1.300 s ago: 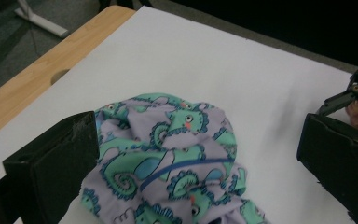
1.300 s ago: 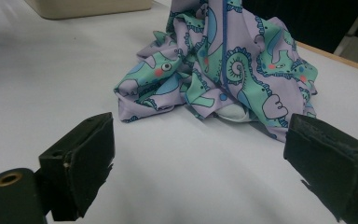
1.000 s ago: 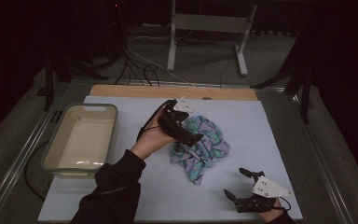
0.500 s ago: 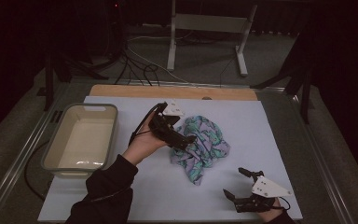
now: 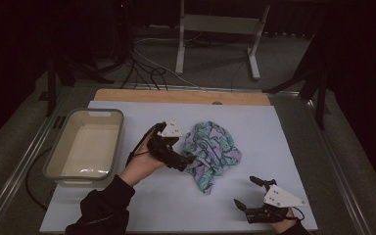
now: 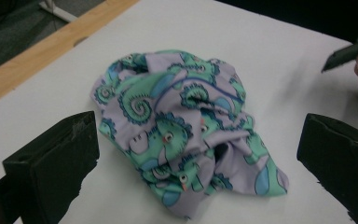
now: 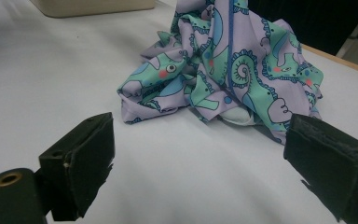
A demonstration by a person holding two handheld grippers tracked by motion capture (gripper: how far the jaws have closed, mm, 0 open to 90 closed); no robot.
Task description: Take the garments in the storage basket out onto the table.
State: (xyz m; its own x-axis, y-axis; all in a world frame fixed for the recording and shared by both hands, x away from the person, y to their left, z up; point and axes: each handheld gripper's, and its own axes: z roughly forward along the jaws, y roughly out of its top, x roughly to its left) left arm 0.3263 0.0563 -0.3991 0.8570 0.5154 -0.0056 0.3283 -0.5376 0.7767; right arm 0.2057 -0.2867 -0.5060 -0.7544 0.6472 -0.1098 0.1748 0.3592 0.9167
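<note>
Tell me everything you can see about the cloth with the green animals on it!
The cloth is soft, thin-looking lilac fabric printed with green, curly-tailed cartoon animals and blue patches. It lies crumpled in a heap, folded over itself, near the middle of the white table. The left gripper sits open at its left edge; contact can't be told.

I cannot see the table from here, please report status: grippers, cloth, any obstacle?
Left gripper open at crumpled cloth's edge. Right gripper open, apart from it. Bin off left; nothing between.

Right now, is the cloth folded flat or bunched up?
Bunched up. The cloth sits in a crumpled heap of loose folds on the white mat, with the open left gripper at its edge.
</note>
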